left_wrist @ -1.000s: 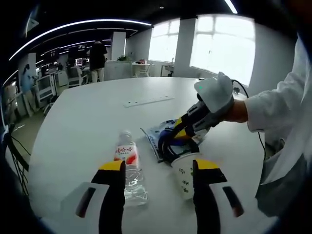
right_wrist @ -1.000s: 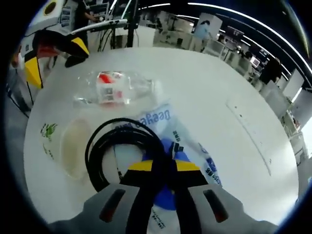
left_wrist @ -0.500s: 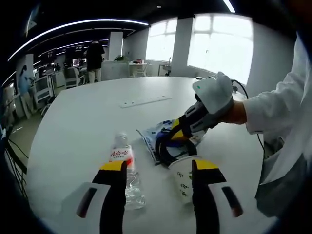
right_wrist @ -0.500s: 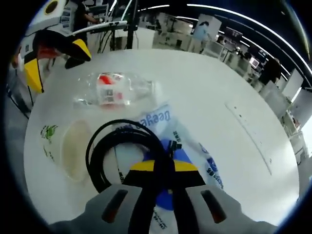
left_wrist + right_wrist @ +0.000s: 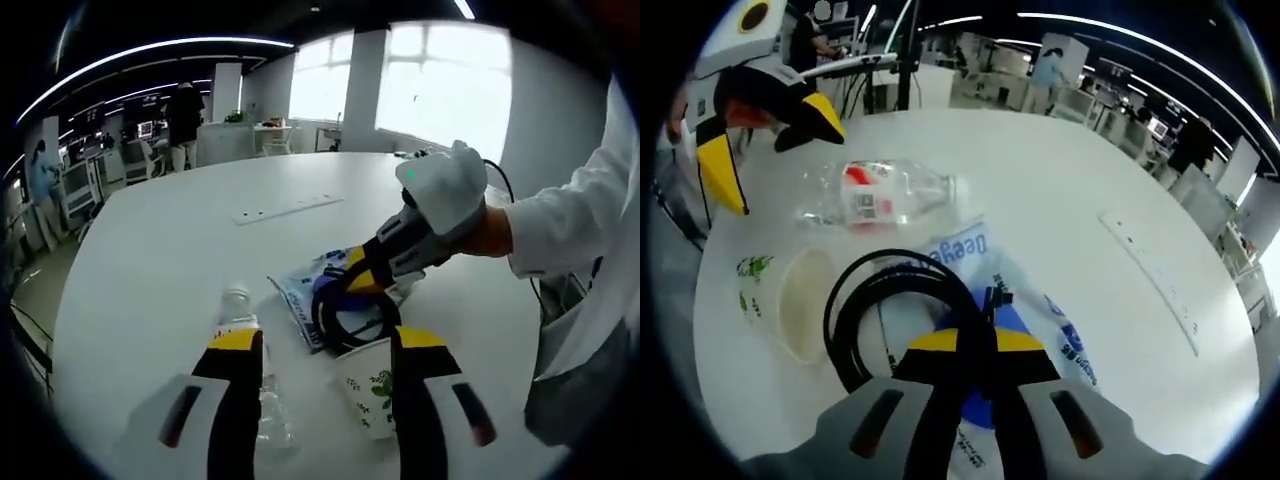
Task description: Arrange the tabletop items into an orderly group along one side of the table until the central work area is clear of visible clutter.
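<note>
— White desk [image 5: 150, 260] carries the blue packet [image 5: 1040, 330], bottle [image 5: 875, 195], paper cup [image 5: 800, 310]; where's the black cable [image 5: 875, 300]?
— Coiled over the packet, pinched in the right gripper [image 5: 975, 345]'s closed fingers. Lift clear of the cup; left gripper [image 5: 320, 350]'s fingers gape, empty.

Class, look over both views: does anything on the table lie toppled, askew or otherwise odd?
Yes. The bottle lies on its side rather than upright, and the cup beside it is tipped over too, its mouth facing the cable. That coiled cable rests on a crumpled bag, held by the shut right gripper.
</note>
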The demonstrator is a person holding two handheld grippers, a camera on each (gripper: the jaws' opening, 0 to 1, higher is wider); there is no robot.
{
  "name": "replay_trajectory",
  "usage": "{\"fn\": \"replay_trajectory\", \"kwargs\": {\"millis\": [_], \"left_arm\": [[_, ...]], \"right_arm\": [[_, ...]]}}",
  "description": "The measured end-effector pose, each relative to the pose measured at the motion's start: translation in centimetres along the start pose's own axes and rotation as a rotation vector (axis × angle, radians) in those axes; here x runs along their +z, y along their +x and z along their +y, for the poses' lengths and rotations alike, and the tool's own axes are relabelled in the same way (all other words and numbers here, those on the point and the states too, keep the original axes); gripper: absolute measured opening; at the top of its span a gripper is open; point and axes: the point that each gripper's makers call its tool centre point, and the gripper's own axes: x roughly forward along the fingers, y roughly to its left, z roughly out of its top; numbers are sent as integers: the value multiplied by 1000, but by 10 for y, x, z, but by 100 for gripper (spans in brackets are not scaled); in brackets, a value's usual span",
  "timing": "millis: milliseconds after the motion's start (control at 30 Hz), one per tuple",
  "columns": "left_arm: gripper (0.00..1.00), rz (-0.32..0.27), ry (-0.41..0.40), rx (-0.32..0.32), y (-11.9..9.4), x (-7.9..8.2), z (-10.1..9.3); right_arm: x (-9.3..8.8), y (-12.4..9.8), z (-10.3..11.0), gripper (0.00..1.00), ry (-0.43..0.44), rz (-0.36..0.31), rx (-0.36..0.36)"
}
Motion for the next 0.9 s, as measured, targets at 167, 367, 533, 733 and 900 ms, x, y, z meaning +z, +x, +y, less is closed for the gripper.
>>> {"fn": "replay_trajectory", "kwargs": {"millis": [167, 367, 533, 733, 900], "left_arm": [[48, 28, 9, -9, 14, 3, -1], [45, 78, 19, -25, 34, 4, -4], [41, 142, 2, -36, 49, -3, -4], [32, 220, -31, -38, 61, -17, -3], [24, 268, -54, -40, 66, -30, -3]], "right_arm": [[1, -3, 0, 6, -1, -12, -4], [3, -5, -1, 6, 6, -26, -11], [6, -7, -2, 6, 4, -35, -16], [7, -7, -2, 6, 6, -41, -18], [7, -7, -2, 6, 10, -44, -18]]}}
